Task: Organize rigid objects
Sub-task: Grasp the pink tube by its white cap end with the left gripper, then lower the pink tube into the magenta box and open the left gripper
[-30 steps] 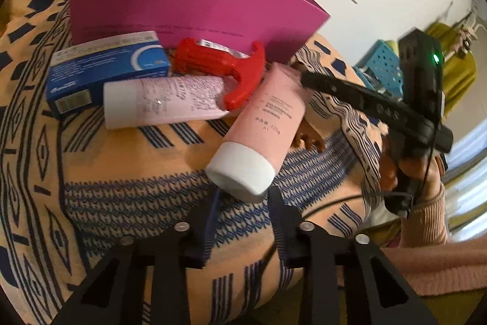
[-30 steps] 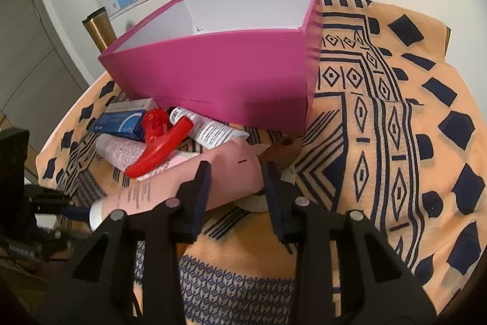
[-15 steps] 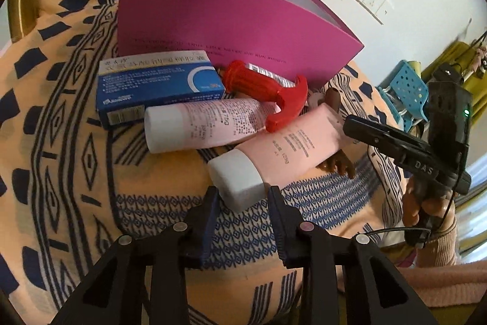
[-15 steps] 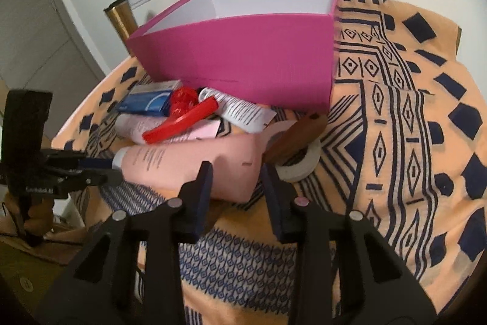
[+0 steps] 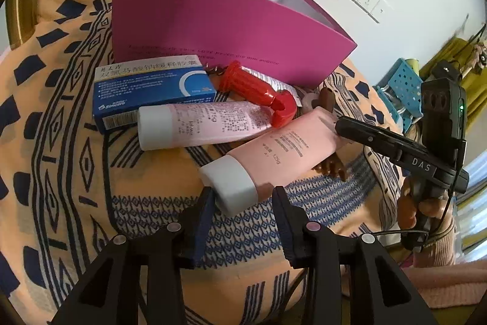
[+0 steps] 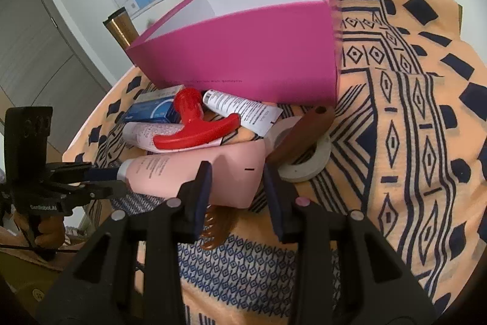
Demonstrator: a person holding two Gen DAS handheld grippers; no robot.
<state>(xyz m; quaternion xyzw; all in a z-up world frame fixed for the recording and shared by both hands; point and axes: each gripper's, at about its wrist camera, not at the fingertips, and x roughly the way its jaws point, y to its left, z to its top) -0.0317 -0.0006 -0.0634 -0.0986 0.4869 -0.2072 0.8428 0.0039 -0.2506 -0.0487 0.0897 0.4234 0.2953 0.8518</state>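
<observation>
A worktop (image 6: 411, 142) draped in an orange cloth with dark blue patterns carries an open magenta box (image 6: 243, 51) at the back. Both tools point steeply down at the salmon-pink tube (image 5: 283, 151) lying in front of the box. The right tool (image 6: 236, 175) is clamped across the tube's flat crimped end. The left tool (image 5: 243, 200) has its jaws opening, the tube's white cap between them but not pressed. The right tool's body reads "DAS"; the tube reads "125g". Behind it lie a paler pink tube (image 5: 197, 127), a blue carton (image 5: 149, 87) marked "Simcere", and a red T-handled tool (image 5: 258, 90).
</observation>
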